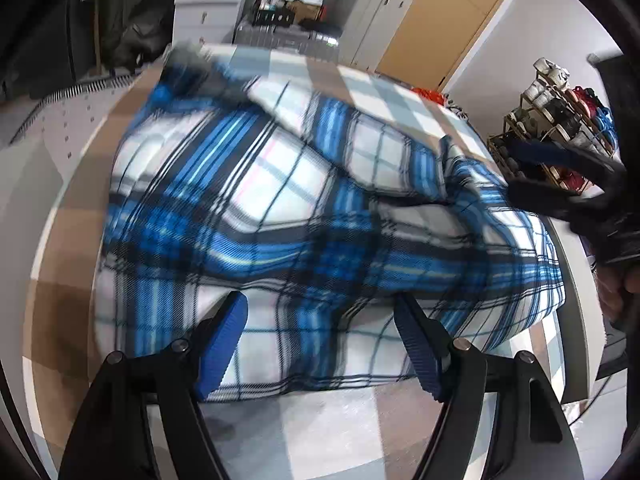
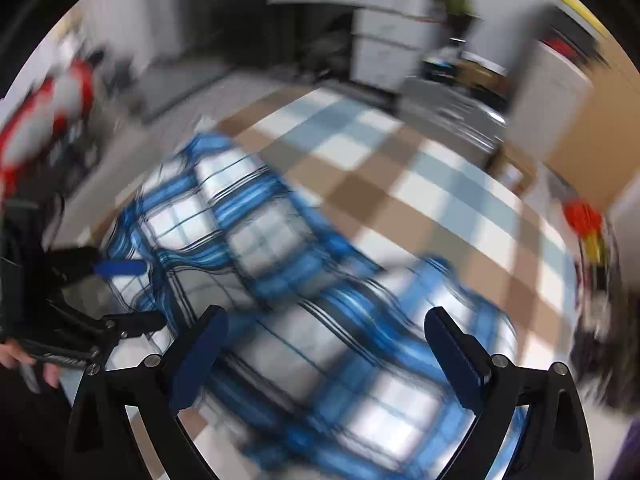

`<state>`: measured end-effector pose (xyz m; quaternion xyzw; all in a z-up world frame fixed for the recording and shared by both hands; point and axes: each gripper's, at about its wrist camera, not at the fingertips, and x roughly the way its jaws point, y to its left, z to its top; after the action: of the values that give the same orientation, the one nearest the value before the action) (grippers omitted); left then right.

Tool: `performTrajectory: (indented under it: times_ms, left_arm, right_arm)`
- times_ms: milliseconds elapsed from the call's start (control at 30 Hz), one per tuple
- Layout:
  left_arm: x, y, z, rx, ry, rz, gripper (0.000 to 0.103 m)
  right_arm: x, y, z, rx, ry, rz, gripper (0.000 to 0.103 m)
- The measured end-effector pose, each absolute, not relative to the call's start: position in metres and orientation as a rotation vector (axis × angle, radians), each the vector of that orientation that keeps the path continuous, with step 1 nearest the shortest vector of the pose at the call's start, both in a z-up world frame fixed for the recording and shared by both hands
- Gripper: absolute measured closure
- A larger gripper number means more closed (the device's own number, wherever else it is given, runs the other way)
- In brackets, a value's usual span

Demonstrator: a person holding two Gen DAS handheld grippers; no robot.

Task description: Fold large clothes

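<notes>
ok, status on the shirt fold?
Left hand-held gripper open over the near hem. Right hand-held gripper open, nothing held. Plaid shirt partly folded on the checked cloth. Nothing in the way.

The plaid garment (image 1: 304,216) spreads over most of the checked worktop (image 1: 304,420), lying low with one raised fold across its far side. Bare worktop stays open along the near edge and far right (image 2: 460,184). A shelf rack (image 1: 560,128) crowds the right; drawers (image 1: 208,4) stand beyond the far edge.
</notes>
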<state>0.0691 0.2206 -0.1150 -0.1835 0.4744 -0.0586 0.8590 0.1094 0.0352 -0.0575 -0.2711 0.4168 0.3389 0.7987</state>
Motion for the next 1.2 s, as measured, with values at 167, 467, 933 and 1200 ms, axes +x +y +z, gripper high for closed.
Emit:
performTrajectory:
  times_ms: [167,467,933,1200]
  left_arm:
    - [0.066,0.225,-0.122,-0.422,1.031,-0.142,0.032]
    - [0.071,0.228,-0.120,-0.462,1.061,-0.160,0.032]
    - [0.078,0.226,-0.115,-0.447,1.040,-0.121,0.031]
    - [0.076,0.219,-0.039,-0.203,0.825,-0.162,0.031]
  right_arm:
    - [0.124,0.087,-0.112,-0.762,0.952,0.712,0.009]
    - [0.183,0.088,-0.106,-0.584,0.982,0.571,0.083]
    - [0.185,0.038,-0.045,-0.490,0.710,0.458,0.008]
    - [0.102,-0.091,-0.054,-0.097,0.858,0.524,0.008]
